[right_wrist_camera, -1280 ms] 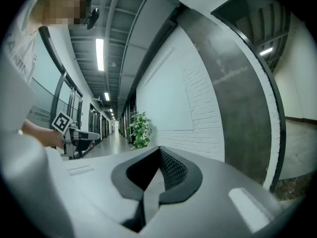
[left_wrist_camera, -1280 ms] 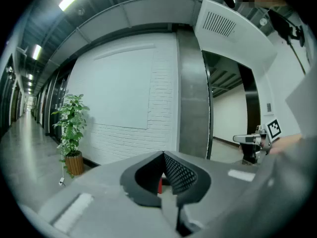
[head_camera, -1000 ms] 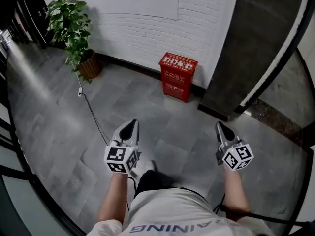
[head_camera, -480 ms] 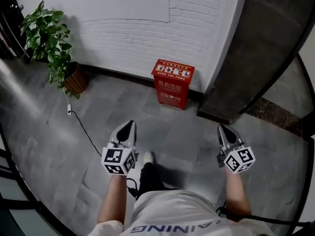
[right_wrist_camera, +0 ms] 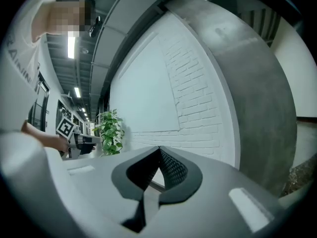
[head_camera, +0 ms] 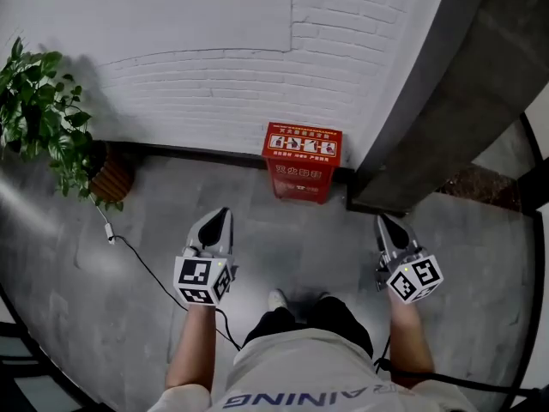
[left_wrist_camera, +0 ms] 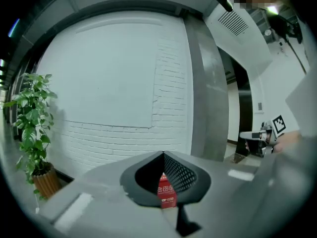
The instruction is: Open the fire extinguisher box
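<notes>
The red fire extinguisher box [head_camera: 300,161] stands closed on the floor against the white brick wall, beside a dark grey pillar [head_camera: 446,118]. My left gripper [head_camera: 219,219] is held out in front of me, short of the box and a little to its left, shut and empty. My right gripper [head_camera: 383,224] is level with it, off to the box's right, also shut with nothing in it. In the left gripper view the box [left_wrist_camera: 167,195] shows just past the closed tips [left_wrist_camera: 163,155]. The right gripper view has its closed tips [right_wrist_camera: 159,150] against the brick wall; no box shows there.
A potted plant [head_camera: 51,136] stands at the left by the wall, with a cable [head_camera: 146,264] trailing from it across the grey tiled floor. A dark curved railing [head_camera: 536,256] runs along the right edge. My legs and shoes [head_camera: 276,300] are just below the grippers.
I have walked toward the wall: the red box has come nearer and now sits straight ahead, and the plant has slid to the left edge. Both grippers have stayed shut.
</notes>
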Available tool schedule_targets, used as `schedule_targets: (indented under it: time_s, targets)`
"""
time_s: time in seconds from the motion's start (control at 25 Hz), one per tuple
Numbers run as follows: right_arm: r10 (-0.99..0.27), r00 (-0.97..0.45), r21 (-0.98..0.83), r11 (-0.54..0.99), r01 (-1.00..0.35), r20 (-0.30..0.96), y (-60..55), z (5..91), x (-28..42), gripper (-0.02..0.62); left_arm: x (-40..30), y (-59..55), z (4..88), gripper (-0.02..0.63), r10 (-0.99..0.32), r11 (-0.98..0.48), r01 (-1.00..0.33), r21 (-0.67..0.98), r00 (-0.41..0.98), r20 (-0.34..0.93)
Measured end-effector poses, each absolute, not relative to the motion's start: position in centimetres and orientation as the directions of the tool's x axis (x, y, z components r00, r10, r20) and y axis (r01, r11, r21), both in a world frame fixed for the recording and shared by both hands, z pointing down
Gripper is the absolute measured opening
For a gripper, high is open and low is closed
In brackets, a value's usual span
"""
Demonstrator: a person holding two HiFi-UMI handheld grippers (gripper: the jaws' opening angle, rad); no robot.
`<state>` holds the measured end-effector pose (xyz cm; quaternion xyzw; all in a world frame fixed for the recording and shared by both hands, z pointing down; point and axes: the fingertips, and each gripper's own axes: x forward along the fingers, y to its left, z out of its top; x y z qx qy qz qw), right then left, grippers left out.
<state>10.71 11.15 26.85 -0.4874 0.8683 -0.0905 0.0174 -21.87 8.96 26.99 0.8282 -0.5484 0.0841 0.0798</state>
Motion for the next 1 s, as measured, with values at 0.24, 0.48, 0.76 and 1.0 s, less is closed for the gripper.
schedule_targets:
  time_s: [0.24,0.48,0.76,1.0]
  targets:
    - [-0.859,-0.507,-0.198,0.485,-0.852,0.074,5.2,27.9,9.5,0.002,-21.8,1.8,28.0,0.005,-0.871,-0.428,-0.901,0.069,0.431,0.236]
    - [-0.857,-0.51,-0.217,0.485,-0.847,0.076,-3.1,29.4,9.8,0.002,-20.4,-6.2,27.8,0.005,-0.868,-0.445,-0.895,0.04,0.442,0.227]
    - [-0.831,-0.538,-0.208,0.506,-0.837,0.14,-13.0,33.1,12.8,0.002,-17.5,-16.0,30.9,0.005,-0.855,-0.461,-0.887,0.016,0.449,0.26]
    - [-0.836,-0.519,-0.224,0.479,-0.849,0.177,-18.3,36.4,14.1,0.002,-15.9,-21.2,35.0,0.005,-0.829,-0.484,-0.875,-0.007,0.456,0.323]
